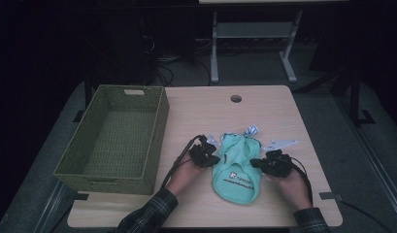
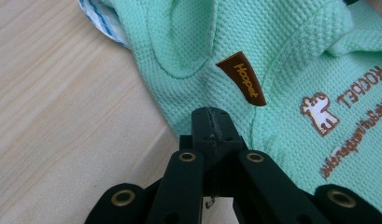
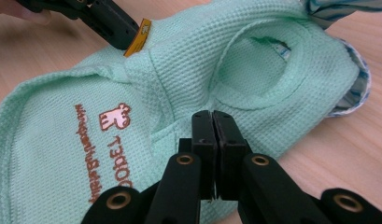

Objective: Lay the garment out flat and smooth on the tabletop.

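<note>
Both my forearms came in from the 6 o'clock edge of the table [image 1: 283,116] in the high view, plaid sleeves showing, hands low on the wood. My left gripper [image 1: 209,156] sat at the 9 o'clock side of the mint-green garment [image 1: 236,167], its jaws pointing toward 3 o'clock; my right gripper [image 1: 260,163] sat at the 3 o'clock side, jaws pointing toward 9 o'clock. The two faced each other across the cloth.

Left gripper [image 2: 210,116]: jaws together, pinched on the garment's edge [image 2: 272,70], just below a brown sewn tab [image 2: 241,78]. Right gripper [image 3: 213,120]: jaws together, pressed on a fold of the same garment [image 3: 188,74] below the round armhole [image 3: 256,72]. In the right gripper view the left gripper appeared at 11 o'clock, beside the tab.

Counts: one garment, lying flat near the table's 6 o'clock half, centre-right, with a printed logo [image 1: 239,178] on it and a blue-and-white striped trim [image 1: 251,130] at its 12 o'clock end. One woven green basket [image 1: 89,145], at the table's 9 o'clock side, well apart from the garment. Two grippers, each trailing one black cable.

Surface: light wood-grain tabletop with one round hole [image 1: 236,98] near its 12 o'clock edge. Room: dim, grey floor, a white table frame [image 1: 254,43] beyond at 12 o'clock, with cables on the floor near it.
</note>
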The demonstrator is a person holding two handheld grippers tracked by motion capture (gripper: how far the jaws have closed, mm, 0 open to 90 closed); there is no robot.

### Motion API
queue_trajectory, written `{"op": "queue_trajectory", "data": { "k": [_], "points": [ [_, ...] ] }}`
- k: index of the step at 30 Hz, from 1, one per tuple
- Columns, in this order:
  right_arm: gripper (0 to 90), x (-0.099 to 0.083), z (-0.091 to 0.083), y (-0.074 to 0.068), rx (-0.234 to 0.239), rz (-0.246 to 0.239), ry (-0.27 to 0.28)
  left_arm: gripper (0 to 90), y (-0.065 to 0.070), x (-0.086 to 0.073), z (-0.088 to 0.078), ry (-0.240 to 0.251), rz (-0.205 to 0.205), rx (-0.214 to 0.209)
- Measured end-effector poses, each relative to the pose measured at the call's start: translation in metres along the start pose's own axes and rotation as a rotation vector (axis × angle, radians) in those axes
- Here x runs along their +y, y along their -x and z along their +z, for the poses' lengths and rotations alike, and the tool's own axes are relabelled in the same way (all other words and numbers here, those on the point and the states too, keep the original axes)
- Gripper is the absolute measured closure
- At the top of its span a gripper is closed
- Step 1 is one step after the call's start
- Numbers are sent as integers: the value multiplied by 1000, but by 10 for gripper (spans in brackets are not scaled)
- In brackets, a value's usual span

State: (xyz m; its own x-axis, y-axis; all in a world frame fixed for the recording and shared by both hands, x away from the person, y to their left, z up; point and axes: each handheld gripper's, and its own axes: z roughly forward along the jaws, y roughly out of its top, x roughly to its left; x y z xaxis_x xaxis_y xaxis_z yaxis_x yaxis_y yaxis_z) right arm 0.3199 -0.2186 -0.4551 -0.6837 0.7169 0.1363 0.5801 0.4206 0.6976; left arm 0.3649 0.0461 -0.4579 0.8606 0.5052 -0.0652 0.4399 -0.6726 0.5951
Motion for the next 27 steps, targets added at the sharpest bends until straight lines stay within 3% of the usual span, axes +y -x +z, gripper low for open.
{"op": "queue_trajectory", "data": {
  "k": [7,18,23,27],
  "points": [
    [876,0,-4,-1,18,-3,15,898,0,0,0,0,-1,-2],
    [895,-2,-10,1,-16,-4,2,898,0,0,0,2,-4,1],
    [894,-15,-24,3,-50,6,-17,898,0,-1,0,7,-9,1],
    [874,-29,-32,10,-39,46,-11,898,0,-1,0,8,-11,0]
  ]
}}
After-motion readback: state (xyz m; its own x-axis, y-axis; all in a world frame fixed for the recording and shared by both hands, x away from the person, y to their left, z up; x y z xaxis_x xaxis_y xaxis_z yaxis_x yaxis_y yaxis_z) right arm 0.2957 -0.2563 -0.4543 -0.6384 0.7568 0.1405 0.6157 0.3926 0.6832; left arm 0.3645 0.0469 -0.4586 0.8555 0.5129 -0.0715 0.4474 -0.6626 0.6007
